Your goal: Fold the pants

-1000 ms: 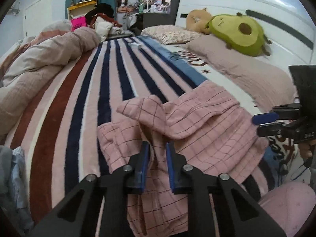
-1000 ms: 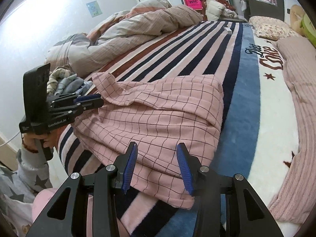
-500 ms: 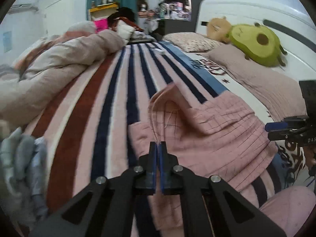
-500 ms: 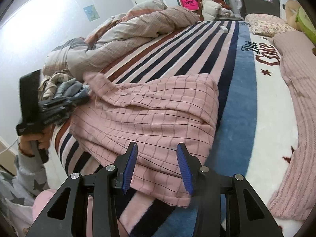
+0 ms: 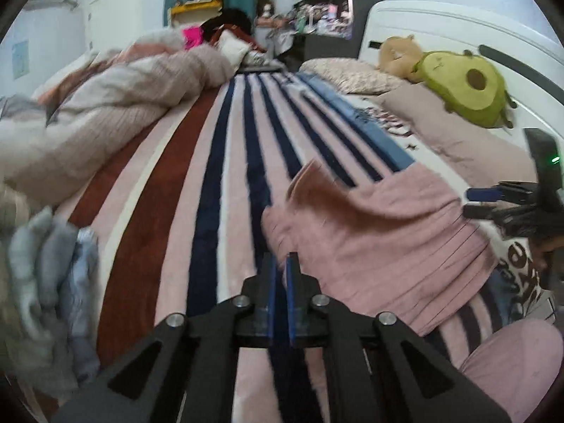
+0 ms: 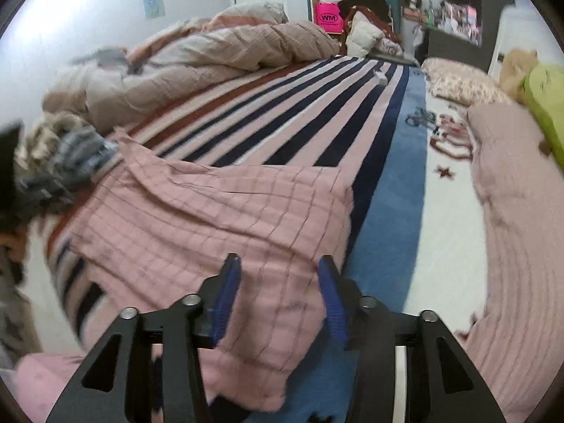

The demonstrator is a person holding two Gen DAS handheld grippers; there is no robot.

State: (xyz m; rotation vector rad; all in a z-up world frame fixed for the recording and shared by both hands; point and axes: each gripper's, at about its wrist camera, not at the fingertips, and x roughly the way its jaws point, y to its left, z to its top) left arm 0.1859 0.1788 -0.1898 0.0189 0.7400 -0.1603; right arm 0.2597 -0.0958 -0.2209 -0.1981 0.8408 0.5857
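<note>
Pants [image 5: 380,232], pink with a fine check, lay rumpled across the striped blanket [image 5: 211,176], from the middle of the left wrist view out toward 3 o'clock. In the right wrist view they filled the centre and ran off toward 9 o'clock. The left gripper [image 5: 280,268] had its jaws pressed together right at the cloth's near edge (whether a sliver of fabric was nipped between them, I could not tell). The right gripper [image 6: 280,282] had just been opening its jaws. They stood at a middling width over the hem with cloth beneath them, the pads not yet pressing.

For a tidy fold, I judged the right side should drop onto the hem corner at 6 o'clock and bite through both layers. Both hands should then pull apart to draw the ridges flat before any edge goes over. A loose, one-layer pinch would probably let the fabric slide and skew the crease.

As for writing, a bright pink box [image 6: 328,17] at 12 o'clock read "WM". The blanket's lettering at 2 o'clock was too blurred to read.
</note>
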